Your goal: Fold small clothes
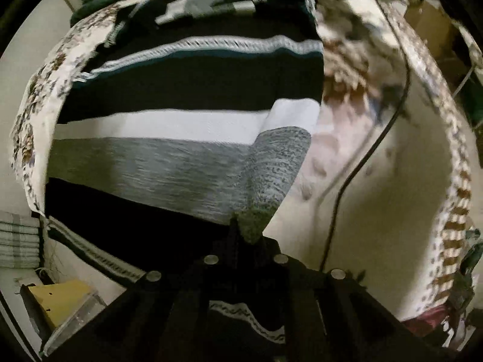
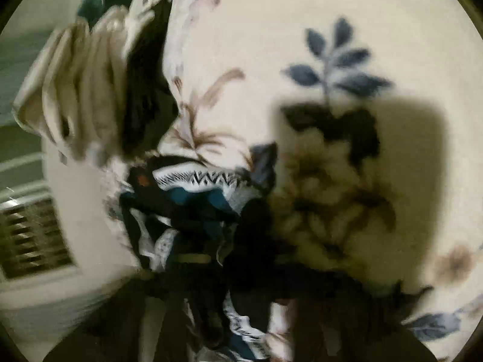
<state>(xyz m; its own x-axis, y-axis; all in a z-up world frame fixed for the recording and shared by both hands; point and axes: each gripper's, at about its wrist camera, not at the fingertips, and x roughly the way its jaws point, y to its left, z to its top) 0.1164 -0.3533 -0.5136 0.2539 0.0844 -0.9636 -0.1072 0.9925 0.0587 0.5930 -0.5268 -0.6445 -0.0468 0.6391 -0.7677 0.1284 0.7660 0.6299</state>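
A striped knit garment [image 1: 187, 126] with black, white, grey and teal bands lies spread on a floral sheet [image 1: 371, 199] in the left wrist view. My left gripper [image 1: 249, 229] is shut on its grey corner, which is lifted and folded up toward the camera. In the blurred right wrist view my right gripper [image 2: 229, 241] is shut on a bunched part of the same garment [image 2: 193, 190], with black, teal and white zigzag trim showing, held just above the floral sheet [image 2: 271, 45].
A black cable [image 1: 356, 163] runs across the sheet at the right. More clothes [image 1: 193, 3] are piled at the far end. A yellow box [image 1: 60, 298] sits below the bed edge at the left. Folded cream cloth [image 2: 81, 90] lies at the left.
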